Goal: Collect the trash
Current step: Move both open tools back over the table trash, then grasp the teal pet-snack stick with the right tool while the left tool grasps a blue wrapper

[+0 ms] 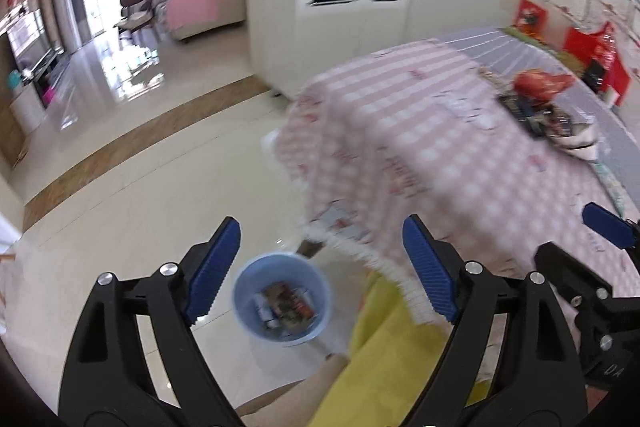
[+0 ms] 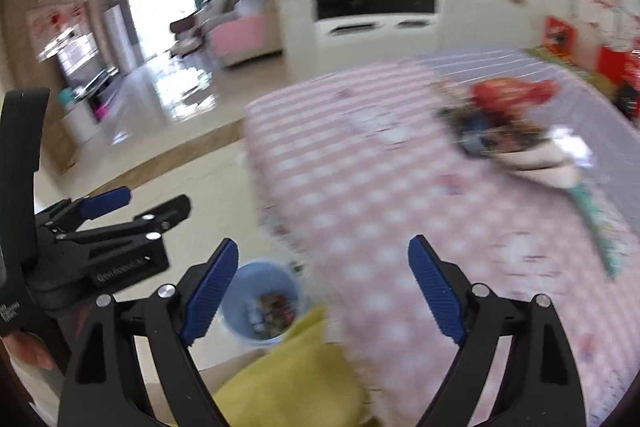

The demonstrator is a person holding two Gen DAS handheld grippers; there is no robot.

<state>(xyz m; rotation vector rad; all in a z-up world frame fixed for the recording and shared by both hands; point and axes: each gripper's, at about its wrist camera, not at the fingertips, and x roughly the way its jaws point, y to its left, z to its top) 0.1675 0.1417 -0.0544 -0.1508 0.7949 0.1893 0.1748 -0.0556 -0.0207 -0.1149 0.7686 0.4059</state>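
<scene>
A light blue bin [image 1: 282, 301] stands on the tiled floor beside the table, with several wrappers inside it; it shows too in the right wrist view [image 2: 262, 301]. My left gripper [image 1: 322, 273] hangs open above the bin with nothing between its blue pads. My right gripper [image 2: 324, 291] is open and empty over the table's near edge. A heap of trash [image 1: 540, 107] with a red-orange plastic bag [image 1: 540, 83] on top lies far back on the pink checked tablecloth [image 1: 420, 131], also blurred in the right wrist view [image 2: 508, 123].
A yellow cushion [image 1: 384, 359] on a chair sits just below the table's corner. A white cabinet [image 1: 340, 23] stands behind the table. Red boxes [image 1: 596, 55] line the far right wall. Shiny floor [image 1: 132, 163] stretches left toward the living room.
</scene>
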